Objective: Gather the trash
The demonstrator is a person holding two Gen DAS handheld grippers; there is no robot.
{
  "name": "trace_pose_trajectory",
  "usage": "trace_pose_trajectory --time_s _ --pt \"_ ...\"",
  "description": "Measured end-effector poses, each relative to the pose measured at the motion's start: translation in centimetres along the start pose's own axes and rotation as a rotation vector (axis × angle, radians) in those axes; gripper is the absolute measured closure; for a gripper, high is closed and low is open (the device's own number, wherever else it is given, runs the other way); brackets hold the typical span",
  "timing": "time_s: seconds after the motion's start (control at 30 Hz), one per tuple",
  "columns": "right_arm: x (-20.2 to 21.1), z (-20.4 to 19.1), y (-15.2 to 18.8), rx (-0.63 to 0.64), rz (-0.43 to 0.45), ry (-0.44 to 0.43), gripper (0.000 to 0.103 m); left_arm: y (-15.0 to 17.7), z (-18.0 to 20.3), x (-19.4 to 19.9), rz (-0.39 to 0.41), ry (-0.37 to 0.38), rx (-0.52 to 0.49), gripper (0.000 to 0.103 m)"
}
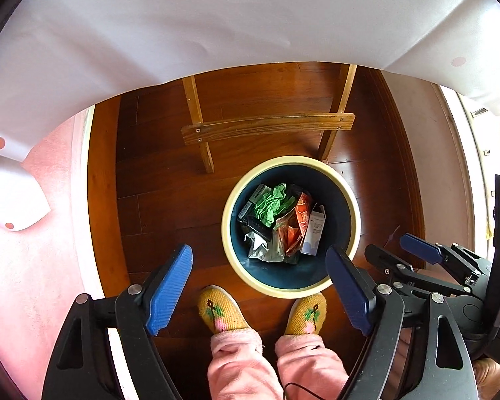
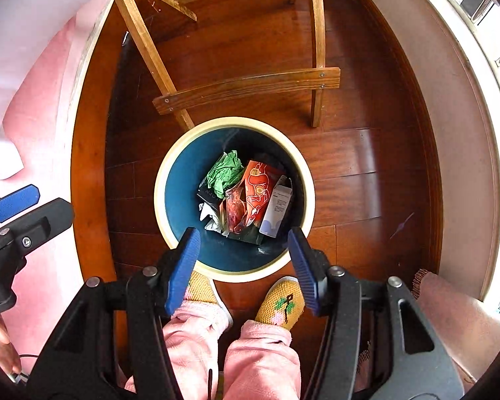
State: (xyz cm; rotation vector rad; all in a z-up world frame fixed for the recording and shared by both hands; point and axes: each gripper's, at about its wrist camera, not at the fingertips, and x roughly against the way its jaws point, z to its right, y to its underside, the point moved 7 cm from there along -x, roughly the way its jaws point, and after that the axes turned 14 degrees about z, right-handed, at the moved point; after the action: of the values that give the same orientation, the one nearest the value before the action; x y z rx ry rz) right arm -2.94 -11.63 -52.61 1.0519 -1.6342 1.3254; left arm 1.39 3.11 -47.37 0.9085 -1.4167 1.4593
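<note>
Both grippers hang above a round bin (image 1: 291,226) with a cream rim and a dark blue inside, standing on the wooden floor (image 1: 170,206) just in front of the person's yellow slippers (image 1: 221,310). The left gripper (image 1: 260,286) has its fingers spread wide with nothing between them, and the right gripper (image 2: 243,266) is likewise wide open and empty, sitting almost directly over the near edge of the bin. That placement suggests a drop point: held high and centred so that anything let go falls inside rather than on the floor. The trash lies at the bottom of the bin: a crumpled green paper (image 2: 224,173), an orange packet (image 2: 258,190), a small white carton (image 2: 276,205) leaning against the wall, a dark wrapper and some clear plastic. A white cloth (image 1: 183,26) hangs over the surface beyond the bin, with wooden chair legs (image 2: 246,88) close behind it. No loose trash shows on the floor, so collecting looks well advanced.
</note>
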Motion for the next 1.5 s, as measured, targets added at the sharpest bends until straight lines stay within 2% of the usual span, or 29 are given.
trace_pose_trajectory --time_s 0.3,0.5,0.9,1.27,1.5 --pt "3.4 -0.3 -1.2 0.006 0.038 0.005 0.050 -0.6 0.7 3.1 0.046 -0.003 0.009 0.018" --pt "7.7 -0.9 -2.8 0.021 0.078 0.003 0.050 -1.7 1.6 7.2 0.067 -0.012 0.013 0.018" --pt "20.2 -2.3 -6.6 0.053 0.163 -0.008 0.047 -5.5 2.9 19.8 0.144 0.002 0.026 0.018" --pt "30.0 -4.4 -10.2 0.094 0.243 -0.041 0.047 -9.8 2.9 31.4 0.286 -0.049 0.028 0.018" --pt "36.2 -6.3 -13.7 0.097 0.335 -0.065 0.047 -12.7 3.0 36.5 0.367 -0.058 0.053 0.018"
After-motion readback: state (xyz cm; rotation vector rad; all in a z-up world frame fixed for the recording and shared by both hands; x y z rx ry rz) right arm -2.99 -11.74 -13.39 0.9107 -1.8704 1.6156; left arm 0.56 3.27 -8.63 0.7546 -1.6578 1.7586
